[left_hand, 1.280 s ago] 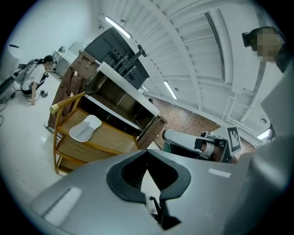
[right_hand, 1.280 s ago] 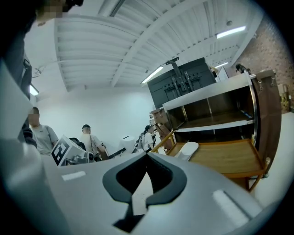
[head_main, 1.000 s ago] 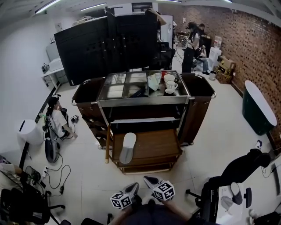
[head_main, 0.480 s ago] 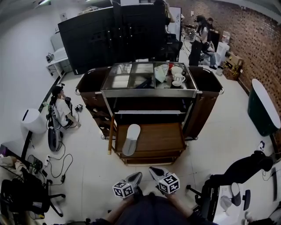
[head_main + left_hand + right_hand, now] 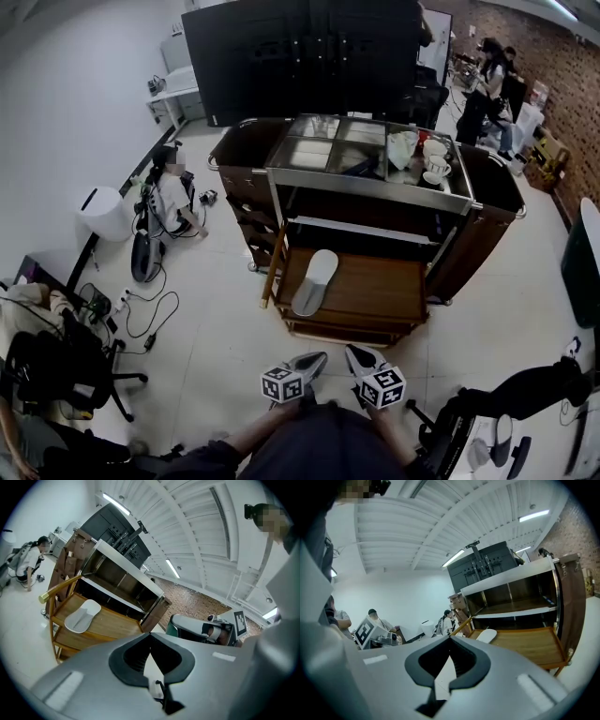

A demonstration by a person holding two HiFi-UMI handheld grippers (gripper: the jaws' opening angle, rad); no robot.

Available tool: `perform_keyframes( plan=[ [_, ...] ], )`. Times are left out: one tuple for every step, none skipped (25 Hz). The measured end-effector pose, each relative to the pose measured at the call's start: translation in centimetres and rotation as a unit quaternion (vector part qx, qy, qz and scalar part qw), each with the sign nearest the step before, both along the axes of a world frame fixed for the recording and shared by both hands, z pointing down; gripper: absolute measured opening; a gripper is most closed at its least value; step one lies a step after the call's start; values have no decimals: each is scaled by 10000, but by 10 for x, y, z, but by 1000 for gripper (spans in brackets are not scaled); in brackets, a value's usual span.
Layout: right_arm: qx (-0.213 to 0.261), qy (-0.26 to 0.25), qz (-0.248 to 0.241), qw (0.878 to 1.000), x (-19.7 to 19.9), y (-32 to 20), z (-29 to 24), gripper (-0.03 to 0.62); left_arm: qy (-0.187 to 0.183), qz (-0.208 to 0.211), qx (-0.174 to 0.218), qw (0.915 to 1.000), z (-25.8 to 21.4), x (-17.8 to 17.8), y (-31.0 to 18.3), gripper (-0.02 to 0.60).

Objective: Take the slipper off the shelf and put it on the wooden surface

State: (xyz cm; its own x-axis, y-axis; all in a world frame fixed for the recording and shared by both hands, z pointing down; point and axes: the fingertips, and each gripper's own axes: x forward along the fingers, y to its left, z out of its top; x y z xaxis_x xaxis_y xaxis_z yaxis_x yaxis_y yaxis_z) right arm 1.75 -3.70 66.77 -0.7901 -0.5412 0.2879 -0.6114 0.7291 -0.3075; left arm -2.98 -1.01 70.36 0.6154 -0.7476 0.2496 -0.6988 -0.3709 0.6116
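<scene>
A pale grey slipper (image 5: 315, 281) lies sole down on the left part of the cart's low wooden surface (image 5: 375, 292), nothing touching it. Both grippers hang low by my body, well short of the cart. My left gripper (image 5: 310, 360) and my right gripper (image 5: 359, 355) are shut and hold nothing. In the left gripper view the slipper (image 5: 83, 616) rests on the wood (image 5: 112, 625) far beyond the shut jaw tips (image 5: 150, 638). The right gripper view has the slipper (image 5: 486, 635) at the near left of the wood (image 5: 529, 644), beyond its closed tips (image 5: 450, 641).
The steel-topped cart (image 5: 366, 178) carries white cups (image 5: 434, 167) and has dark bags on both sides. A person (image 5: 173, 199) sits on the floor at left by a white bin (image 5: 103, 214). Cables (image 5: 141, 314), an office chair (image 5: 56, 375) and a black chair (image 5: 525, 389) flank me.
The head view has swung left, so the cart now sits further right in the frame. The slipper stays on the wood, and both grippers stay shut near my body.
</scene>
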Motion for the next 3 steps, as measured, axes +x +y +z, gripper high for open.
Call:
perform_keyframes(
  plan=[
    [-3, -3, 2, 10000, -1, -1, 0, -2, -6, 4, 11, 10000, 0, -1, -1, 17],
    [-8, -4, 6, 10000, -2, -2, 1, -2, -9, 10, 20, 10000, 0, -2, -3, 17],
    [-14, -4, 10, 10000, -3, -4, 2, -2, -10, 15, 28, 10000, 0, -3, -5, 17]
  ],
)
